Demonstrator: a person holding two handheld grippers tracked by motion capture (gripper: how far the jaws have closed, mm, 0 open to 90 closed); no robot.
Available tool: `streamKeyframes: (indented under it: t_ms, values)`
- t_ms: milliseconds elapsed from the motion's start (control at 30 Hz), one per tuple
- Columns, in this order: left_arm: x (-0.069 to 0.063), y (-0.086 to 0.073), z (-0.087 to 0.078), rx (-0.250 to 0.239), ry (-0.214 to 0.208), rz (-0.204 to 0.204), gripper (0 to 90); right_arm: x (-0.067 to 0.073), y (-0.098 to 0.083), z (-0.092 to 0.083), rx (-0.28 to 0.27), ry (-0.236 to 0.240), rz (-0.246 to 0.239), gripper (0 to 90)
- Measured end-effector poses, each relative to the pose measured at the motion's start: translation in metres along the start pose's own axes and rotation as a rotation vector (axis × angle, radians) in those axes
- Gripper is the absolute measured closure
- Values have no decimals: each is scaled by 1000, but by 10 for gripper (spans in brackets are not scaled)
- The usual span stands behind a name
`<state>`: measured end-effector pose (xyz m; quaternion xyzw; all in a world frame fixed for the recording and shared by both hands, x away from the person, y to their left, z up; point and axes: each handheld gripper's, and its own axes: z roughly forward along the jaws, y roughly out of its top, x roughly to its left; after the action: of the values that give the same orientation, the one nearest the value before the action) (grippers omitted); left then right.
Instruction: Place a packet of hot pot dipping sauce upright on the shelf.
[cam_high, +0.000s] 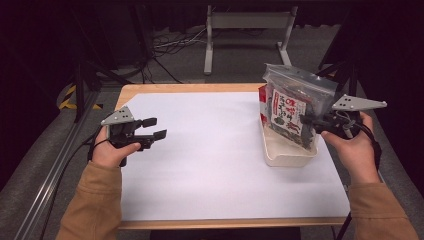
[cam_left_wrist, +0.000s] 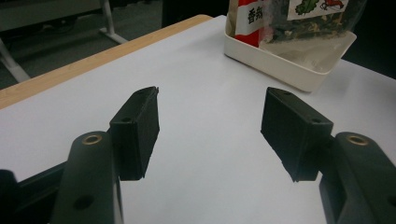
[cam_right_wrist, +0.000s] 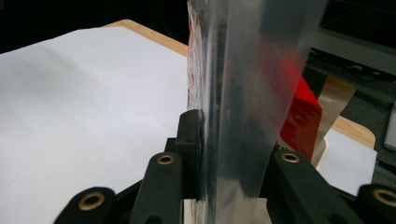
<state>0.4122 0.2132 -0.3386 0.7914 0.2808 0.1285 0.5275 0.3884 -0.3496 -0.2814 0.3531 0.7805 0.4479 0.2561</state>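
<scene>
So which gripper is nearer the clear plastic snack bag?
Right. The right gripper is clamped on the clear plastic snack bag; the left gripper hovers open, far across the table.

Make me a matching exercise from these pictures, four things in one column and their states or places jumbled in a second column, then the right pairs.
1. left gripper
2. right gripper
3. clear plastic bag of dark dried food
4. shallow white plastic tray

a. stands partly in the tray, gripped
b. jaws apart, nothing between them
c. rests on the white sheet, at the right
d. jaws clamped on the bag

Pairs: 1-b, 2-d, 3-a, 4-c
</scene>
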Motion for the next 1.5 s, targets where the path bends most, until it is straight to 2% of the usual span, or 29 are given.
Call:
streamKeyframes:
  t_ms: [133, 267, 600, 667, 867, 1100, 1500]
  values:
    - [-1, -1, 1, 2, -4, -21, 372, 0, -6, 4, 6, 2, 9, 732]
    - [0, -1, 1, 3, -1, -8, 367, -2, -12, 4, -1, 6, 25, 732]
    - [-1, -2, 2, 13, -9, -20, 361, -4, -23, 4, 17, 17, 43, 732]
    - [0, -2, 2, 17, -9, -8, 357, -3, -25, 8, 25, 24, 37, 732]
    - [0, -2, 2, 20, -10, -14, 354, 1, -29, 18, 54, 25, 34, 732]
    - [0, -3, 2, 27, -11, -16, 350, 0, -36, 22, 52, 31, 57, 732]
    - [-1, -5, 2, 36, -13, -20, 346, 0, -50, 28, 42, 39, 68, 730]
